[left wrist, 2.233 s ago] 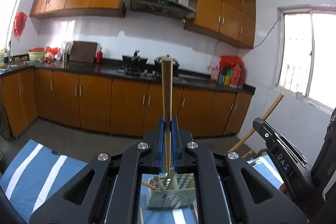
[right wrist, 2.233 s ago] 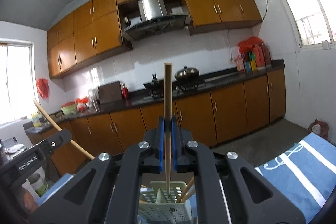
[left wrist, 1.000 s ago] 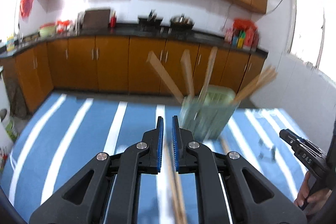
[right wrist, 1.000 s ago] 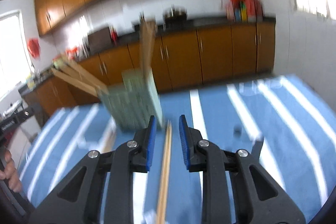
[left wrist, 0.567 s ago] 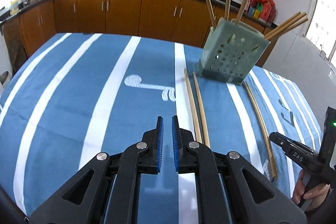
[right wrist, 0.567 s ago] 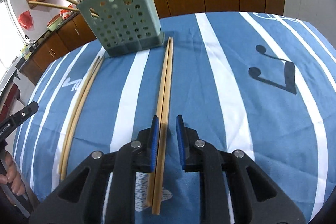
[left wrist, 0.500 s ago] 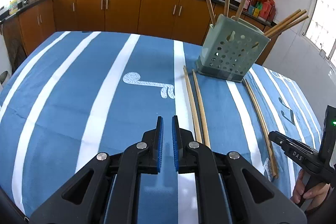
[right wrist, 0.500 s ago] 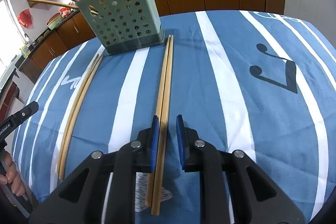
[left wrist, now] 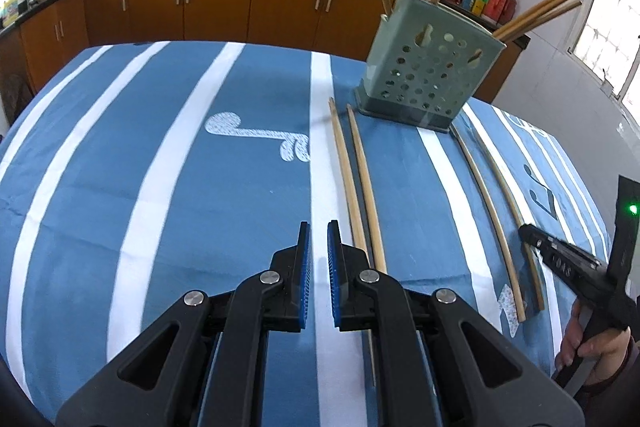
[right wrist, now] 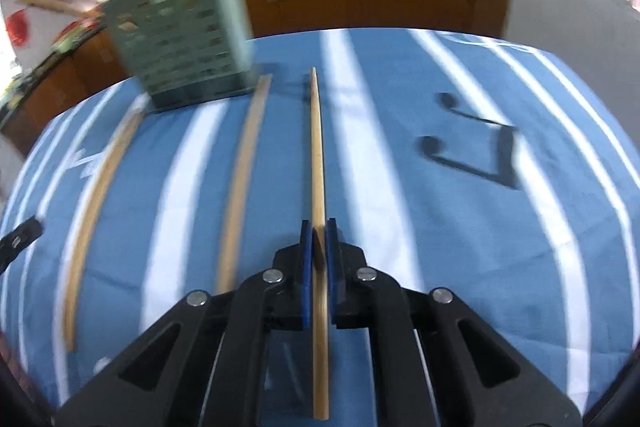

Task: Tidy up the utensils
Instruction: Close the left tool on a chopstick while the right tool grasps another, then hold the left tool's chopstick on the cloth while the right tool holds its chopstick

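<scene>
A green perforated utensil holder point(left wrist: 430, 75) stands at the far side of the blue striped tablecloth point(left wrist: 160, 187) with several chopsticks standing in it; it also shows in the right wrist view point(right wrist: 188, 43). Two chopsticks point(left wrist: 356, 179) lie in front of it, just right of my left gripper point(left wrist: 316, 231), whose jaws stand slightly apart with nothing between them. Two more chopsticks point(left wrist: 496, 219) lie further right. My right gripper point(right wrist: 315, 227) is shut on a chopstick point(right wrist: 318, 155) that points forward over the cloth. Another chopstick point(right wrist: 244, 171) lies to its left.
My right gripper's body point(left wrist: 568, 263) and the hand holding it show at the right edge of the left wrist view. Kitchen cabinets point(left wrist: 200, 3) and a counter run behind the table. A further chopstick point(right wrist: 100, 187) lies at the left in the right wrist view.
Both grippers dropped the chopsticks they held over the holder and came down to the table. My right gripper has closed on one chopstick of the pair and shifted it right.
</scene>
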### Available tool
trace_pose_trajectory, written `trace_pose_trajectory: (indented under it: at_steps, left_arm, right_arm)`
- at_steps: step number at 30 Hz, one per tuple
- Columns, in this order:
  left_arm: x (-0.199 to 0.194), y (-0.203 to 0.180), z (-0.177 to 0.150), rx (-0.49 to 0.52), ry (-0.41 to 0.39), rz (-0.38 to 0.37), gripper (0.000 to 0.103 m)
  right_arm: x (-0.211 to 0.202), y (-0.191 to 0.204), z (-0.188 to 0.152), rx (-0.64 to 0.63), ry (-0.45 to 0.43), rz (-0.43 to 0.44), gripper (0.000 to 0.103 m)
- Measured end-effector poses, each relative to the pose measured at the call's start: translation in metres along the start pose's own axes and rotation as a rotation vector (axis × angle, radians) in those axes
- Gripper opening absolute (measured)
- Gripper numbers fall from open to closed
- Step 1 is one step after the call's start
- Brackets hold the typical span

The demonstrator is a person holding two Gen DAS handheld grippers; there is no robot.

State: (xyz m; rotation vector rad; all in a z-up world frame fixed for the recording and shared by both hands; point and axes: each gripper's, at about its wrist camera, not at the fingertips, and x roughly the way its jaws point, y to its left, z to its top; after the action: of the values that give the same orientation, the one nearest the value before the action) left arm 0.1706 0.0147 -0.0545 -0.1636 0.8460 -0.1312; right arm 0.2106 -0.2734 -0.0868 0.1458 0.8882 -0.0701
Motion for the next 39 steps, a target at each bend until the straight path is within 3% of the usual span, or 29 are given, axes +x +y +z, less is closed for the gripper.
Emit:
trace_pose_trajectory:
  at_steps: [4,10,16,25,35,39]
  left_arm:
    - [0.007,-0.008,-0.004,0.024,0.026,-0.030,0.009]
    - [0.019,-0.024,-0.008,0.073,0.062,-0.062,0.009]
    - [0.033,-0.033,-0.010,0.117,0.088,-0.022,0.009]
    - [0.038,-0.038,-0.008,0.160,0.066,0.053,0.009]
    - [0.039,-0.001,0.006,0.079,0.059,0.112,0.007]
    - [0.040,0.014,0.011,0.038,0.049,0.066,0.007]
  right_arm:
    - [0.001,-0.020,0.003,0.093,0.005,0.000,0.008]
    - [0.001,-0.018,0.001,0.065,-0.004,-0.011,0.008]
    - [0.000,-0.018,-0.001,0.059,-0.006,-0.004,0.008]
    - [-0.001,-0.013,-0.002,0.029,-0.005,-0.002,0.010]
    - [0.008,-0.008,0.008,-0.014,-0.004,0.021,0.008]
    - [0.012,-0.008,0.013,-0.020,-0.013,0.012,0.008]
